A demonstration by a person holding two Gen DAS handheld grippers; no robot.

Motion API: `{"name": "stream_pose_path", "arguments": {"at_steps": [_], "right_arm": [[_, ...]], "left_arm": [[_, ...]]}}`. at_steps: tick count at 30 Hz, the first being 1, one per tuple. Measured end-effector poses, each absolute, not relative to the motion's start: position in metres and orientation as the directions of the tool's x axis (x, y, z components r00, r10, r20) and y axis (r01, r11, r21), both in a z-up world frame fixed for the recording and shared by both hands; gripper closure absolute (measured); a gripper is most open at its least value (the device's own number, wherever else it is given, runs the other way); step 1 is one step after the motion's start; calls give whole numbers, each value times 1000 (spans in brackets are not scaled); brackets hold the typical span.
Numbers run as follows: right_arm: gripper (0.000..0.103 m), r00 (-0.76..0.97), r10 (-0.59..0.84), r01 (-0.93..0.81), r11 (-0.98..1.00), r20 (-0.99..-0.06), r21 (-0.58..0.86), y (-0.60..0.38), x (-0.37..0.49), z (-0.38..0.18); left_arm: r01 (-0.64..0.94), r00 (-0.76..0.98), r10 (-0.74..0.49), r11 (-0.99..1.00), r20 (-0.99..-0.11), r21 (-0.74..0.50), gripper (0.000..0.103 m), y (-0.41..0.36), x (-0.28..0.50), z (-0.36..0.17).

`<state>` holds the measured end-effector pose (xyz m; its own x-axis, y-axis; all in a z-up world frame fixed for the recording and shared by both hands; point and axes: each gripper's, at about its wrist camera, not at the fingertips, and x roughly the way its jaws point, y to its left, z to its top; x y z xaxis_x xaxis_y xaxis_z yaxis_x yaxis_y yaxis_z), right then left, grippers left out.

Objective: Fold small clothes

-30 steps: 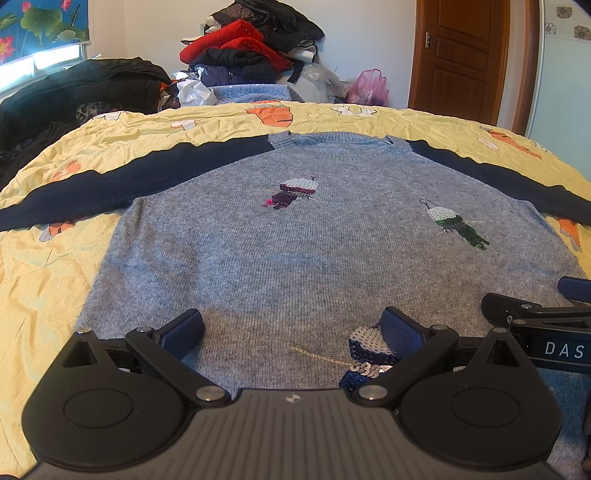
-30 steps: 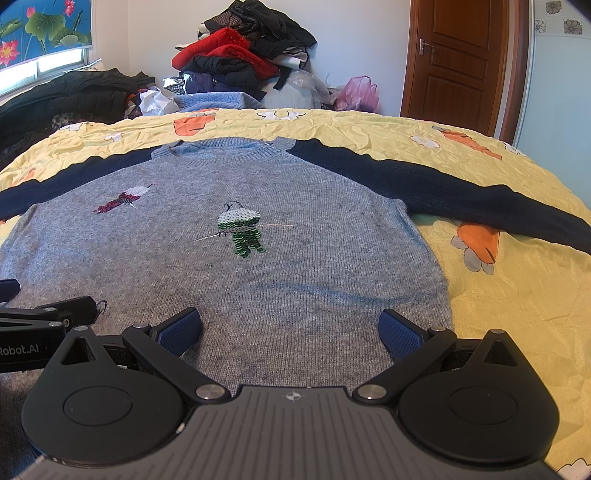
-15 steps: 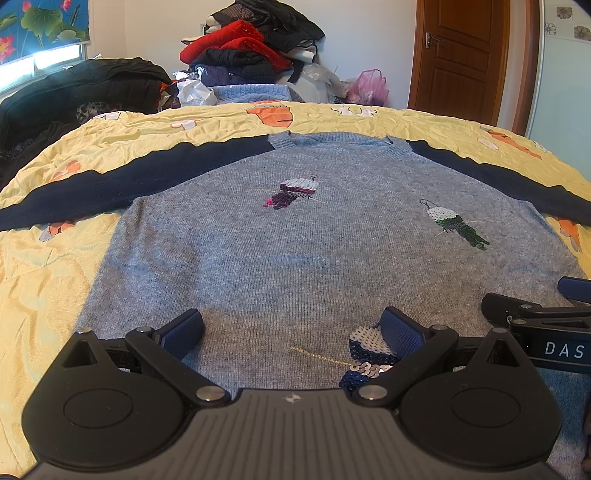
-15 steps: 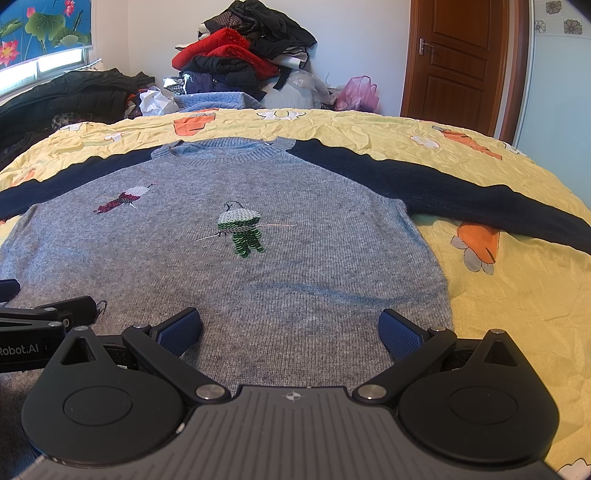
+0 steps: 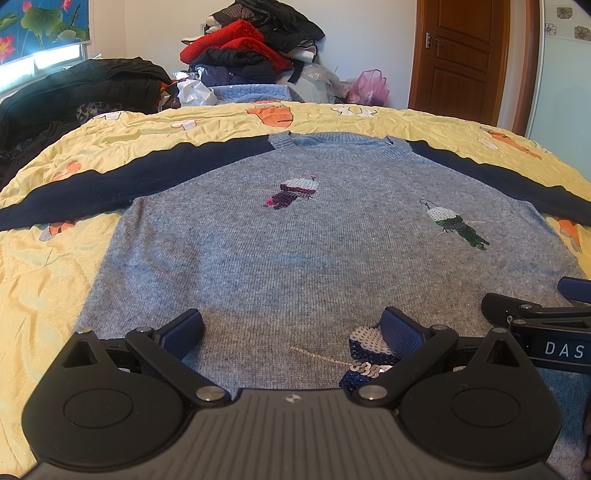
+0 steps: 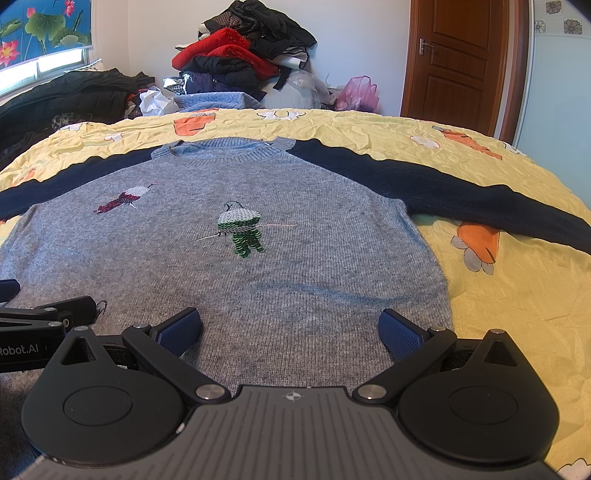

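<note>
One sweater flat on bedspread | left gripper, right gripper: fingers spread, over sweater's near hem

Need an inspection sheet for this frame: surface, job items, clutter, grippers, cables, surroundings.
Surface: yellow bedspread with orange prints, wrinkled.
Job's things: grey sweater spread flat, front up, navy sleeves out to both sides; three sequin birds on it.
Clutter: clothes pile, black coats and pink bag beyond the bed's far edge.
Grippers: left gripper and right gripper both at the hem, jaws wide apart, nothing held.
Cables: nothing seen.
Surroundings: wooden door closed; window blind with lotus print.
</note>
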<state>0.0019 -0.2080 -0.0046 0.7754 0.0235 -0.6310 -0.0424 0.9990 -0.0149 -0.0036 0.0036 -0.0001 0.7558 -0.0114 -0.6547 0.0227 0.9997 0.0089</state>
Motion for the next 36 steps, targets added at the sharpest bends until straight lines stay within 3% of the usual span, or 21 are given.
{"name": "stream_pose_path", "arguments": {"at_steps": [17,22,26,31,34,36], "right_arm": [[0,773,38,-52,999,-633,-2,-209,1,-5],[3,793,173,-45,973,-585,227,-254,4,12],[4,833,201,25,917,-515,399,-316,15,29],[4,847,45,216,881,-529,422,-407,38,35],[16,838,-19,342,797,-545,498,-472,43,30],[17,839,-39,403,714,-542,572,-513,42,22]], "left_arm": [[23,756,-12,1000,-655,8,0,4,-3,0],[23,756,-12,1000,-654,7,0,4,-3,0],[25,755,-14,1000,-655,8,0,3,-3,0],[25,755,-14,1000,-655,7,0,3,-3,0],[25,755,-14,1000,-655,7,0,3,-3,0],[25,755,-14,1000,-655,7,0,3,-3,0]]}}
